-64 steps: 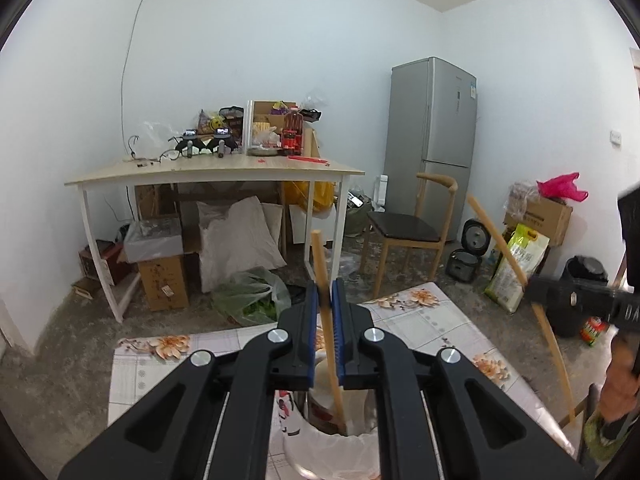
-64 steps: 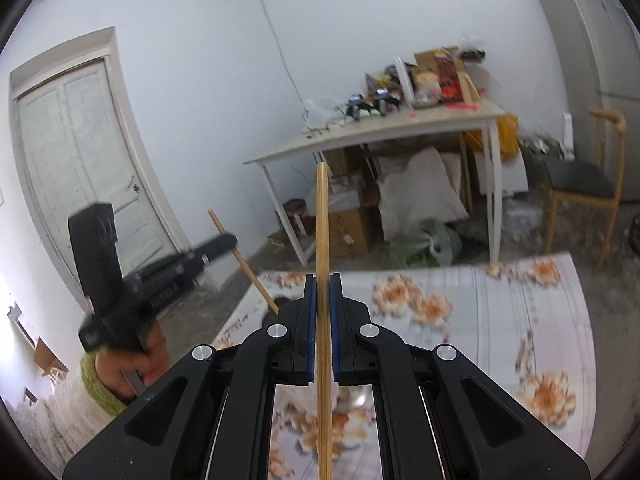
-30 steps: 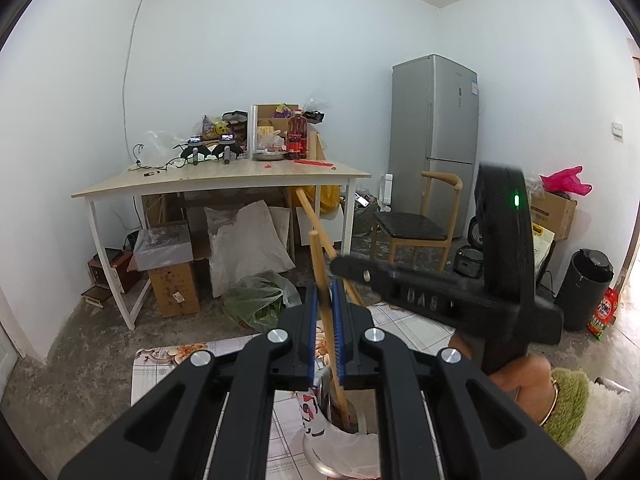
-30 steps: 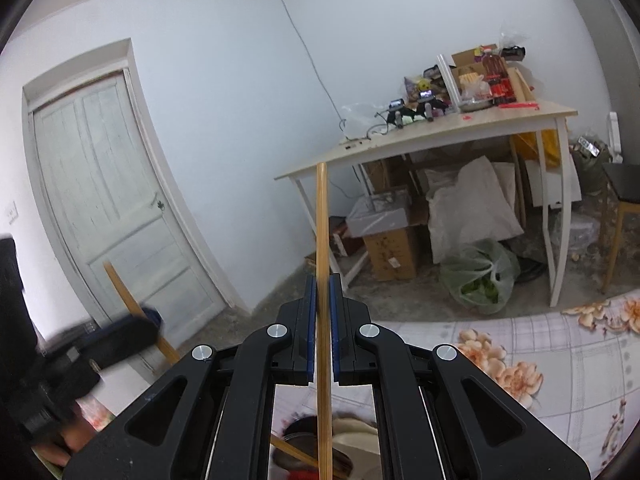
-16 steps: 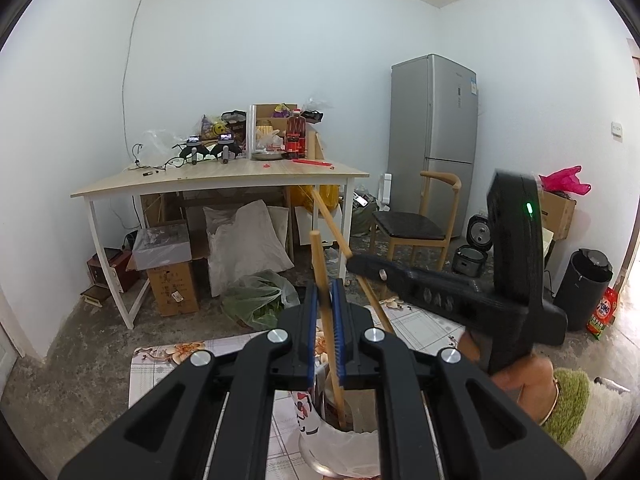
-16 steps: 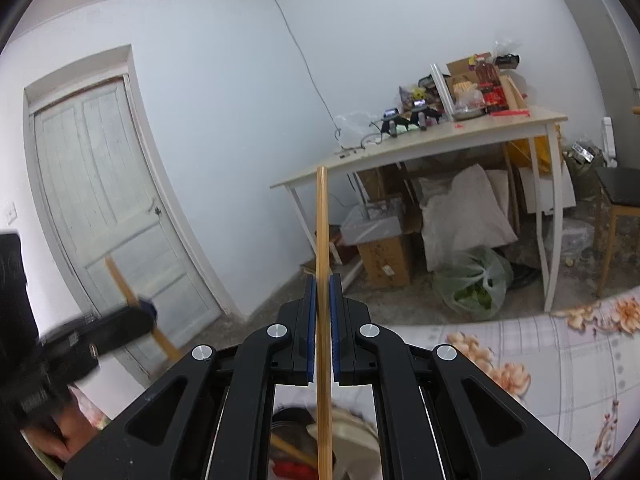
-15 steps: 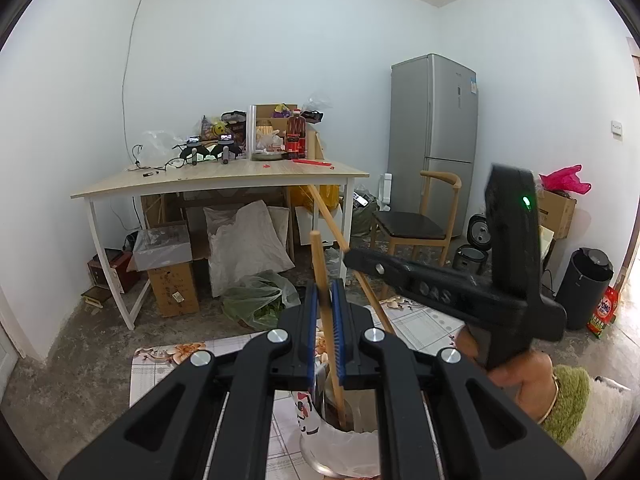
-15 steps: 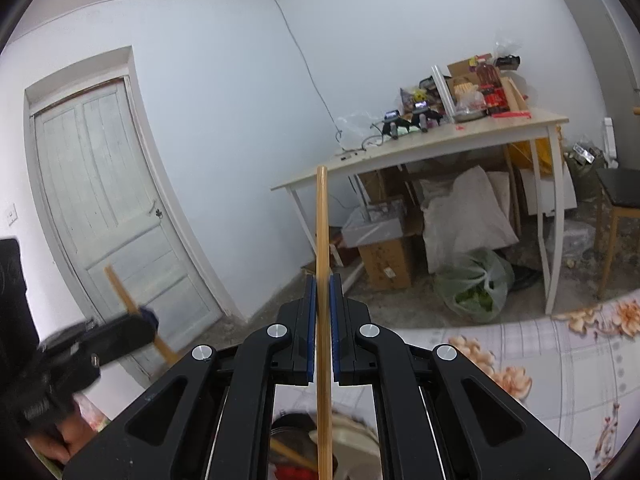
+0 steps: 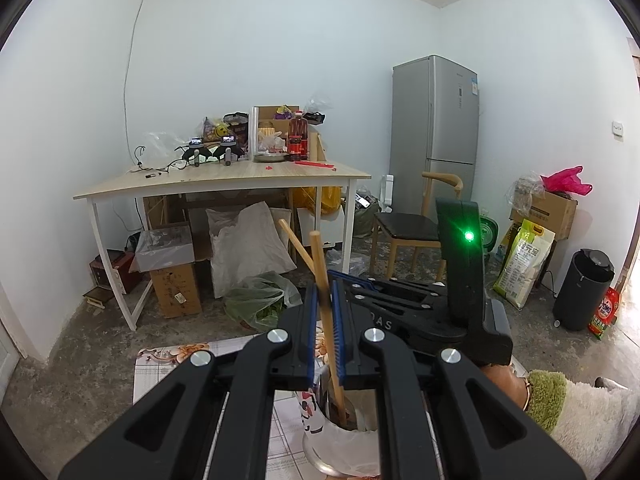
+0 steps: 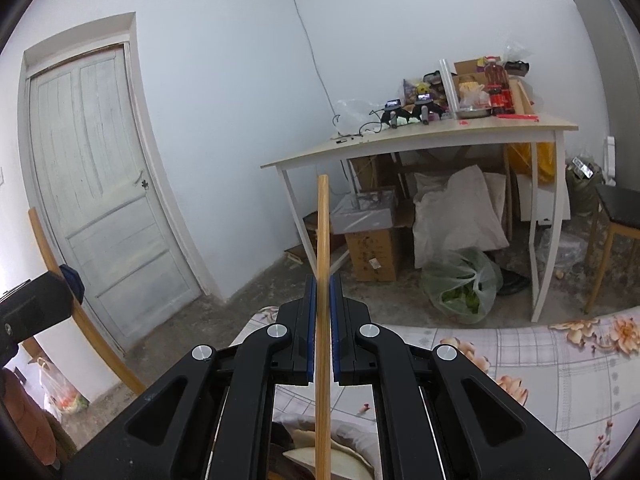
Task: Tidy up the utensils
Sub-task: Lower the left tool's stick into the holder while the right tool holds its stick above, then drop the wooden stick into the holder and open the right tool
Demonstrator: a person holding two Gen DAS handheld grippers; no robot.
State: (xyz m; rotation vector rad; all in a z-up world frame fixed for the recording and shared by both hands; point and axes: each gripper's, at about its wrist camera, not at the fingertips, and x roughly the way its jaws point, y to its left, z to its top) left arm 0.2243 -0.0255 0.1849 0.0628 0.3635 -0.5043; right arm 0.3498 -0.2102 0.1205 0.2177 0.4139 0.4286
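My left gripper point(image 9: 325, 308) is shut on a wooden chopstick point(image 9: 322, 276) whose lower end stands inside a white utensil cup point(image 9: 340, 444) on the floral tablecloth point(image 9: 168, 364). My right gripper point(image 10: 322, 312) is shut on a second wooden chopstick point(image 10: 322, 240), held upright over the cup's opening point(image 10: 320, 456). In the left wrist view the right gripper's black body point(image 9: 424, 312) sits just behind the cup, its chopstick point(image 9: 298, 248) slanting up to the left. The left gripper's body point(image 10: 32, 312) shows at the right wrist view's left edge.
A wooden desk point(image 9: 224, 180) piled with clutter stands across the room, with boxes and bags beneath. A grey fridge point(image 9: 434, 132), a wooden chair point(image 9: 408, 228), a black bin point(image 9: 582, 288) and a white door point(image 10: 100, 192) surround the floor space.
The right gripper has come lower and closer to the cup, its chopstick now beside the left one. The left gripper keeps its chopstick in the cup.
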